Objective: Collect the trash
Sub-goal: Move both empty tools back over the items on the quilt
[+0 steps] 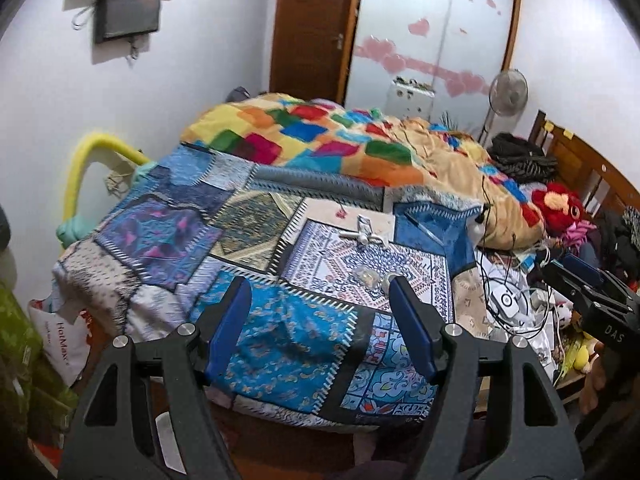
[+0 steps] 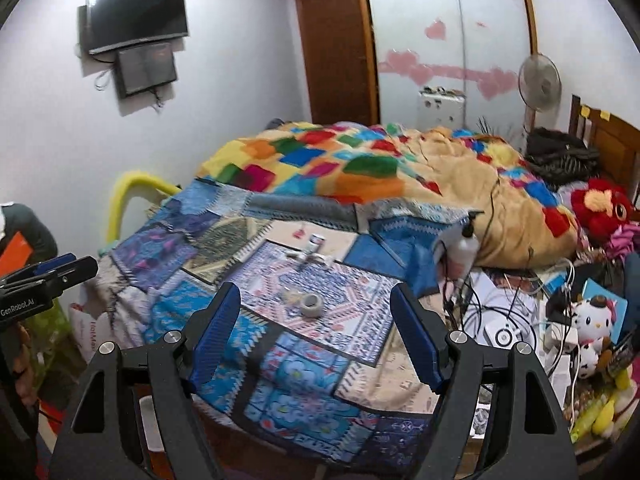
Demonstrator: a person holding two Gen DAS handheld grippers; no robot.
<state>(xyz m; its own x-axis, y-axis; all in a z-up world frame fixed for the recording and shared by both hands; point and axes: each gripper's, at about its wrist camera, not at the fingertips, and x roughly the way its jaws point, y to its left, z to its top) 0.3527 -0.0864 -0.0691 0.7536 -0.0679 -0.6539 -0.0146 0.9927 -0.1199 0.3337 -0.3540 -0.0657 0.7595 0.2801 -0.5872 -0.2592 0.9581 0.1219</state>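
Small trash lies on the patchwork bedspread [image 1: 168,240]: a crumpled clear wrapper [image 1: 366,277], white scraps [image 1: 362,236] and a small white tube [image 1: 364,222] farther back. In the right wrist view I see a tape roll [image 2: 312,305], a clear wrapper [image 2: 291,297], white scraps [image 2: 308,257] and a small tube [image 2: 316,242]. My left gripper [image 1: 320,304] is open and empty, held above the bed's near edge. My right gripper [image 2: 316,312] is open and empty, short of the tape roll. Each gripper shows in the other's view: the right one [image 1: 592,292], the left one [image 2: 48,276].
A colourful blanket [image 2: 380,164] is heaped at the back. A white pump bottle [image 2: 466,246], cables and a white device [image 2: 506,336], plush toys [image 2: 596,320] and clutter fill the right side. A wardrobe [image 2: 452,40], a fan [image 2: 538,78] and wall screens [image 2: 138,12] stand behind. Bags [image 1: 64,344] lie on the floor at left.
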